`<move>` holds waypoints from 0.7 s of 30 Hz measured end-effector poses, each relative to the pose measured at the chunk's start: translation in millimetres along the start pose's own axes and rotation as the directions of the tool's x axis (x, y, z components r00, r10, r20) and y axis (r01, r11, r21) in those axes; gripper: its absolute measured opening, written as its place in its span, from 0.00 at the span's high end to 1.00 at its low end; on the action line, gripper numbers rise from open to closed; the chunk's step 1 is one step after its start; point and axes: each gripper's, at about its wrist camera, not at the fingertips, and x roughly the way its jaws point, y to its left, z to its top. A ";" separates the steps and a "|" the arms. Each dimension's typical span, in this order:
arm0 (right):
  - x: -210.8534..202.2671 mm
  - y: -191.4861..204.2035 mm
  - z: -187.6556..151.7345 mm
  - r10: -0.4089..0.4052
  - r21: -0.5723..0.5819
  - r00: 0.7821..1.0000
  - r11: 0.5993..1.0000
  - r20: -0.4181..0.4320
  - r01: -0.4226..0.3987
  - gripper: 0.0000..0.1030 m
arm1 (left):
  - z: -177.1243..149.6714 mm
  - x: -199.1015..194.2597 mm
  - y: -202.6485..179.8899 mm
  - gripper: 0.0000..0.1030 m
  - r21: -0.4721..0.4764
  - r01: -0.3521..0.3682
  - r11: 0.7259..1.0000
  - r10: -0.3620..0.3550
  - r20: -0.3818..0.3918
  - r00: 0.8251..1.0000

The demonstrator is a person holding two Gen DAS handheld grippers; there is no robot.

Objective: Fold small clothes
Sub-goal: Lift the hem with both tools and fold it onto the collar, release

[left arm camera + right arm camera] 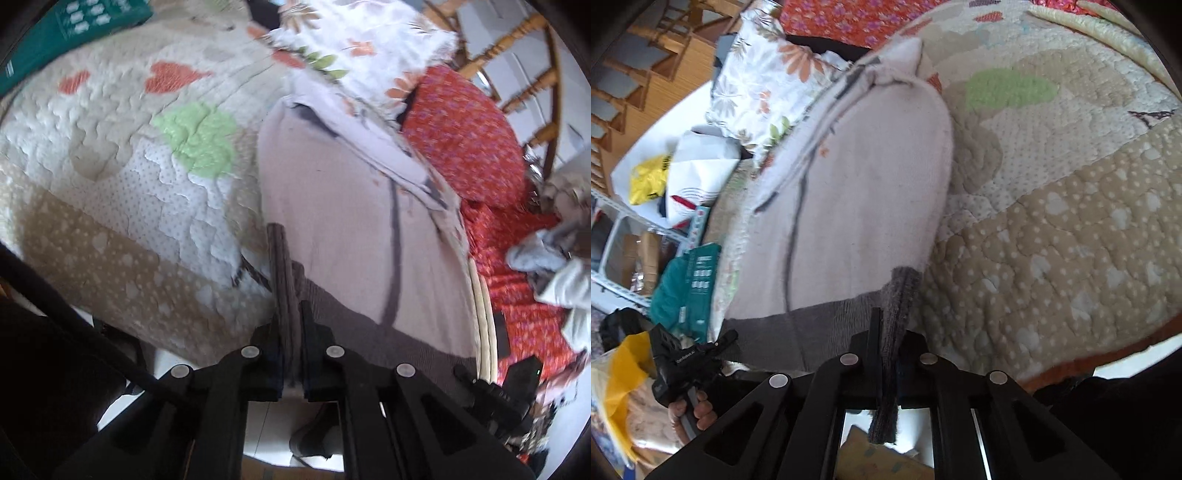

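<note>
Jaws of left gripper [291, 295] clenched on dark grey band [286, 280] of pale pink garment [332, 206], low in middle of frame. Jaws of right gripper [888, 332] clenched on same band's other corner, low in middle of right view. Garment spread flat on quilt [110, 155] with green patch [199, 136] and orange hearts [173, 75]. Flowered cloth [354, 48] at top, red cloth [469, 136] at right. Hand [694, 410] at lower left of right view.
</note>
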 end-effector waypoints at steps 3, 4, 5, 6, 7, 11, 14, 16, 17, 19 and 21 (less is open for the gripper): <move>-20.6 1.1 -14.3 0.012 -0.028 1.000 1.000 -0.008 -0.013 0.96 | -15.6 -15.9 -4.3 0.97 0.011 0.019 1.000 -0.019 0.012 1.000; -24.2 1.3 -19.9 0.020 -0.030 1.000 0.999 -0.013 -0.021 0.96 | -20.5 -19.2 -3.8 0.97 0.009 0.023 1.000 -0.023 0.014 1.000; -26.7 1.4 -26.1 0.026 -0.029 0.999 0.999 -0.020 -0.026 0.96 | -24.6 -20.5 -2.7 0.97 0.005 0.023 1.000 -0.024 0.014 1.000; -26.7 1.2 -32.0 0.029 -0.026 0.999 0.999 -0.031 -0.030 0.96 | -26.3 -20.8 -0.9 0.97 0.001 0.021 1.000 -0.021 0.014 1.000; -26.7 -0.2 -34.9 0.031 -0.027 0.999 0.999 -0.040 -0.032 0.96 | -27.4 -20.6 2.2 0.97 -0.003 0.017 1.000 -0.017 0.015 1.000; -18.1 2.6 -39.5 0.023 -0.017 0.998 1.000 -0.063 -0.024 0.96 | -22.6 -20.9 13.2 0.97 -0.053 0.025 0.998 -0.024 0.019 1.000; -19.6 13.9 -31.3 0.027 -0.033 0.998 0.999 -0.054 -0.028 0.96 | -8.9 -27.5 12.4 0.97 -0.061 0.034 0.998 -0.031 0.042 0.999; -21.8 23.4 -18.8 0.029 -0.055 0.998 0.998 -0.048 -0.031 0.96 | 8.5 -28.4 9.3 0.97 -0.069 0.038 0.997 -0.035 0.056 0.998; -22.5 29.2 -8.2 0.034 -0.067 0.999 0.997 -0.043 -0.037 0.96 | 21.3 -26.8 5.9 0.97 -0.070 0.041 0.997 -0.036 0.066 0.997; -21.0 41.2 15.6 0.040 -0.085 0.999 0.995 -0.028 -0.043 0.96 | 48.1 -21.0 -2.6 0.97 -0.064 0.031 0.997 -0.026 0.089 0.996; -15.2 56.4 48.3 0.055 -0.096 0.998 0.994 -0.004 -0.055 0.96 | 81.3 -9.6 -14.7 0.97 -0.049 0.017 0.999 -0.011 0.116 0.993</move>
